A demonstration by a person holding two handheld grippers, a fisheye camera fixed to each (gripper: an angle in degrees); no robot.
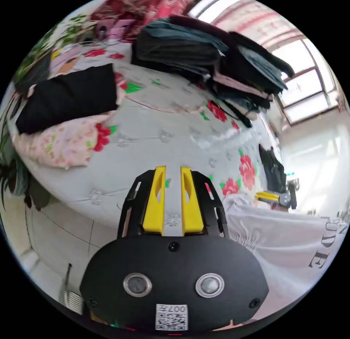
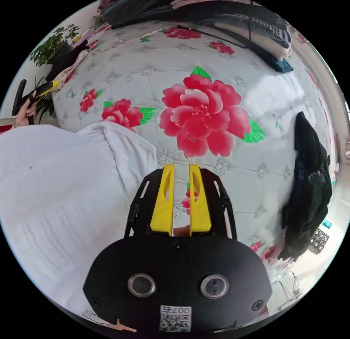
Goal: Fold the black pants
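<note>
— Two grippers, and both hold nothing. The left gripper (image 1: 173, 171) has its yellow jaws a little apart, with bare bed (image 1: 146, 160) showing through the gap.

— Where is it?

— Over the near edge of the bed. On its left a folded black cloth (image 1: 67, 97) lies on a pink flowery pillow (image 1: 60, 142). Further back sits a pile of dark clothes (image 1: 204, 58).

— And the black pants?

— I think they are the crumpled dark heap (image 1: 272, 168) far off to the right, near the bed's edge. In the right gripper view that same heap (image 2: 308, 193) lies bunched up at the right side, well apart from both grippers.

— What about the right gripper?

— The right gripper (image 2: 181, 171) has its jaws a little apart too, empty, hanging above the big red flower (image 2: 202, 118) on the bed. The person's white shirt (image 2: 65, 193) is beside it on the left.

— So which step is this?

— The very start, I think. The pants are not spread out or folded yet. Nobody is touching them.

— What comes next?

— My guess is the right gripper must reach over to the heap, open wider, and pinch one edge. Then the left one takes another edge, and together they pull the pants flat on the bed.
</note>
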